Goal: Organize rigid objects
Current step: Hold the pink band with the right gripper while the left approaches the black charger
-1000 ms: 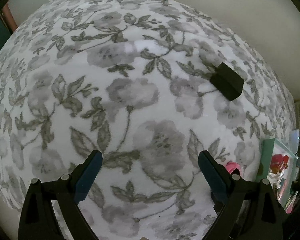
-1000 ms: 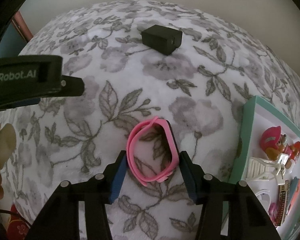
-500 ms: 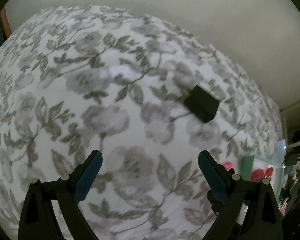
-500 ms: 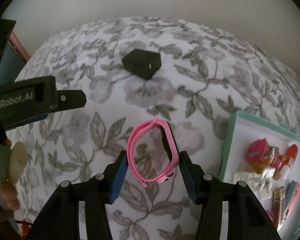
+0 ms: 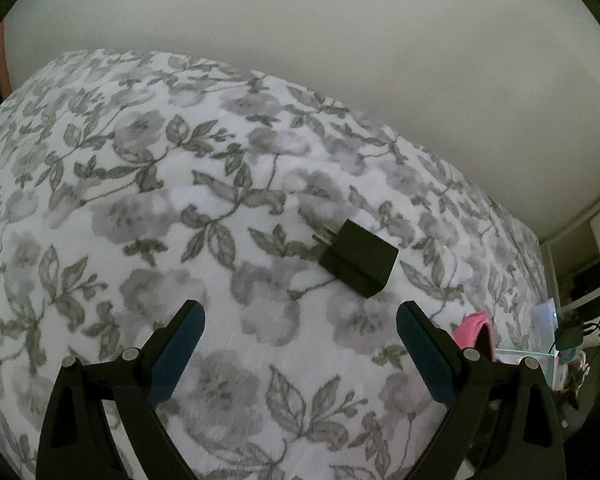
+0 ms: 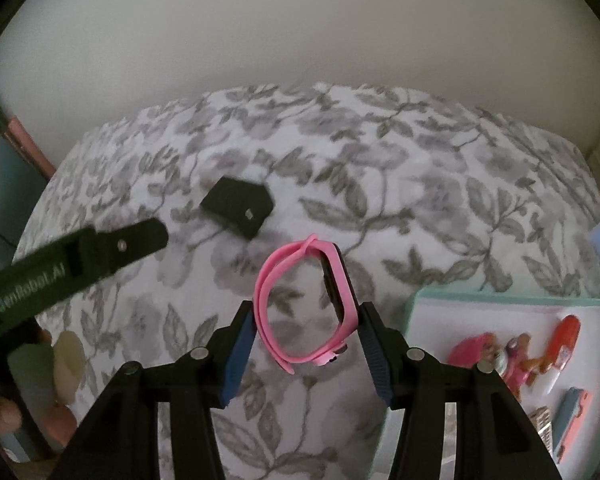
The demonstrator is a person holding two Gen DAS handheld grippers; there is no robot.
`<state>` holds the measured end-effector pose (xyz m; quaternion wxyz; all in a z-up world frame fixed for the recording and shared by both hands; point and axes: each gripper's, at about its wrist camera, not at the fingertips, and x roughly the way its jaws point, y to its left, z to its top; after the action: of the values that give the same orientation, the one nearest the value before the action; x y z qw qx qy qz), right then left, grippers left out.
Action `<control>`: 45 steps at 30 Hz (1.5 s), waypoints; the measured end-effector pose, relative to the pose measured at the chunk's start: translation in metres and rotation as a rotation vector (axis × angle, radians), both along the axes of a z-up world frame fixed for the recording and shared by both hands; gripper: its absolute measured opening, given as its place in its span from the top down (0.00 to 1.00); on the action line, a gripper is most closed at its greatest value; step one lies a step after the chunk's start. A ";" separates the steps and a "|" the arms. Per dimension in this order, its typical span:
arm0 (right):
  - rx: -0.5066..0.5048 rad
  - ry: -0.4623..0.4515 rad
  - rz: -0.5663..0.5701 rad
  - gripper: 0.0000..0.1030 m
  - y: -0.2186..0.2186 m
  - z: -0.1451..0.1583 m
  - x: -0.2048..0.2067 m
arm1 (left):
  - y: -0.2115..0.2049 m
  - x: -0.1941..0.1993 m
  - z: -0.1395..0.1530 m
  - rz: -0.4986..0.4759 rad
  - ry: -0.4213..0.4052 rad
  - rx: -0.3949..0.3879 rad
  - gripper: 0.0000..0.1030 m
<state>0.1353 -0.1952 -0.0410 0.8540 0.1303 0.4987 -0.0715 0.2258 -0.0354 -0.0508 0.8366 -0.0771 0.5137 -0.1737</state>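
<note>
My right gripper (image 6: 306, 322) is shut on a pink wristband (image 6: 300, 304) with a dark screen, held above the floral bed cover (image 6: 420, 208). The band's edge shows in the left wrist view (image 5: 474, 330). A black plug adapter (image 5: 358, 264) lies on the cover just ahead and right of my open, empty left gripper (image 5: 298, 326). It also shows in the right wrist view (image 6: 238, 206), beyond the band to the left. The left gripper's arm (image 6: 72, 258) reaches in from the left.
A mint-rimmed white tray (image 6: 500, 300) at the right holds several small toys, among them a pink-hatted figure (image 6: 496, 354). A pale wall (image 5: 340, 60) stands behind the bed. Dark furniture and cables (image 5: 580, 320) are at the far right.
The right gripper has lifted the pink wristband off the cover and risen. The left gripper has tilted up and drawn closer to the black adapter.
</note>
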 end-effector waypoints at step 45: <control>0.049 -0.034 -0.117 0.47 -0.064 -0.010 0.013 | -0.082 0.020 -0.042 -0.199 -0.180 0.178 0.22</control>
<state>0.1487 -0.2589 -0.0509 0.8531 0.1813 0.4773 -0.1071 0.2456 -0.1175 -0.0932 0.8615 0.0643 0.4551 -0.2157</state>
